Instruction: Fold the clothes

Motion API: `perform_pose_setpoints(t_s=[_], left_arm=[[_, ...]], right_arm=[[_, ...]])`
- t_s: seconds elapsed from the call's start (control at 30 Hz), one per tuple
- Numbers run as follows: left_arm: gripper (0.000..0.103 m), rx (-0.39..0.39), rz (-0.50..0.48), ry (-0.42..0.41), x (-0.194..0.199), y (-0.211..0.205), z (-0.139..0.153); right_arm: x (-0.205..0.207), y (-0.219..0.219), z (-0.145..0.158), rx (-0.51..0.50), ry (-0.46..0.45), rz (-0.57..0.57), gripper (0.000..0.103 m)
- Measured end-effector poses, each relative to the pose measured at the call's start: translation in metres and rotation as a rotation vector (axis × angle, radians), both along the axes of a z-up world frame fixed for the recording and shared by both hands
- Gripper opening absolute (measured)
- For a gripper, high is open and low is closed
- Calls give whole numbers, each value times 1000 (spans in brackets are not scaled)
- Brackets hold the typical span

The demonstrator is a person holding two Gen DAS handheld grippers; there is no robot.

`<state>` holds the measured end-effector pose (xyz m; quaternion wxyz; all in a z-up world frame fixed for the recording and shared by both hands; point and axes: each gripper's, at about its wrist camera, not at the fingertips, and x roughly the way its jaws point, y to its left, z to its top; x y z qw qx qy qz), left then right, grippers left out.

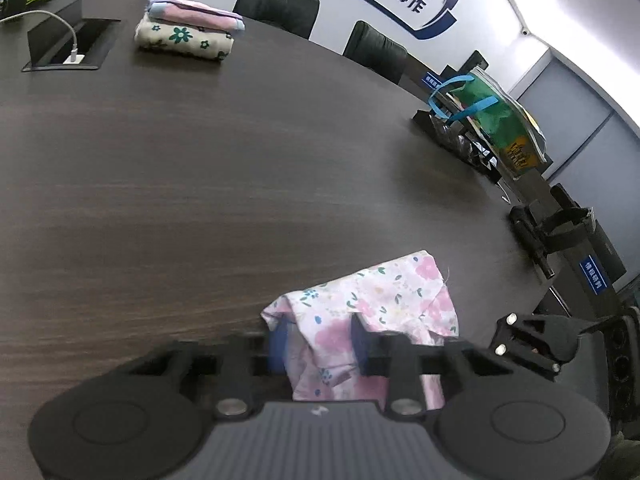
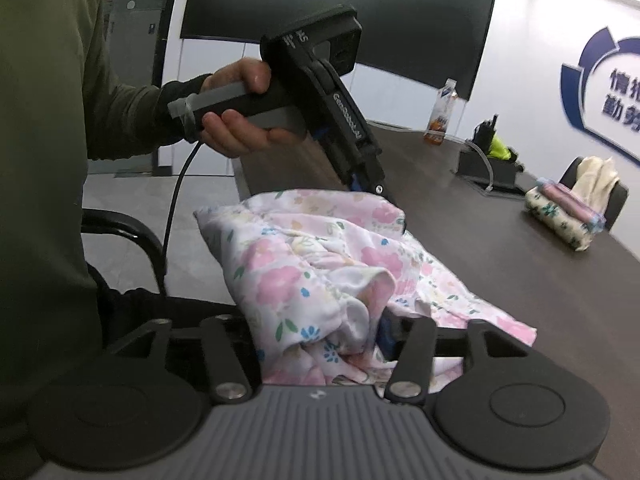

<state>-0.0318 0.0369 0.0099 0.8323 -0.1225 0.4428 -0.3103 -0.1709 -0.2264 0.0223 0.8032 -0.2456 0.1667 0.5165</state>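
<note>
A pink floral garment (image 1: 376,300) hangs bunched between both grippers above the near edge of the dark wooden table (image 1: 200,160). My left gripper (image 1: 320,338) is shut on one part of the cloth, its blue pads pressed into the fabric. My right gripper (image 2: 340,344) is shut on another bunched part of the same garment (image 2: 304,264). In the right wrist view the left gripper (image 2: 384,196) reaches down into the far edge of the cloth, held by a hand. The right gripper (image 1: 532,340) shows at the lower right of the left wrist view.
A stack of folded clothes (image 1: 188,32) lies at the far side of the table, also in the right wrist view (image 2: 564,216). A cable box (image 1: 68,44), a filled bag (image 1: 488,120), chairs (image 1: 276,4) and a bottle (image 2: 442,114) stand around.
</note>
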Motion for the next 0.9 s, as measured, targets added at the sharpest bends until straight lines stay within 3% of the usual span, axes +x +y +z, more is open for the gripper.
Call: perform_pose_setpoints(t_s=[0.1, 0.13, 0.17, 0.27, 0.47, 0.67, 0.77, 0.83, 0.87, 0.9], left_arm=[[0, 10, -2, -8, 1, -5, -3], [0, 1, 3, -8, 2, -4, -3], [0, -11, 12, -12, 3, -2, -2], [0, -34, 18, -35, 4, 2, 1], [0, -11, 46, -65, 14, 8, 0], [0, 25, 29, -187, 2, 15, 1], [12, 43, 20, -249, -5, 19, 2], [36, -6, -53, -388, -27, 29, 11], [53, -44, -117, -455, -39, 35, 13], [61, -82, -182, -522, -50, 40, 15]], right_arm=[[-6, 1, 1, 10, -41, 15, 68], [-6, 2, 1, 18, -40, 25, 61], [-7, 3, 0, 19, -33, 37, 44], [-9, 6, -4, 5, -19, 58, 34], [-10, 3, -5, 19, -8, 39, 30], [-11, 2, -5, 29, 27, 14, 30], [-7, 0, -4, 48, 52, 3, 30], [-2, -2, -4, 66, 84, 4, 30], [1, -5, -3, 82, 112, 8, 30], [5, -8, -3, 99, 140, 12, 30]])
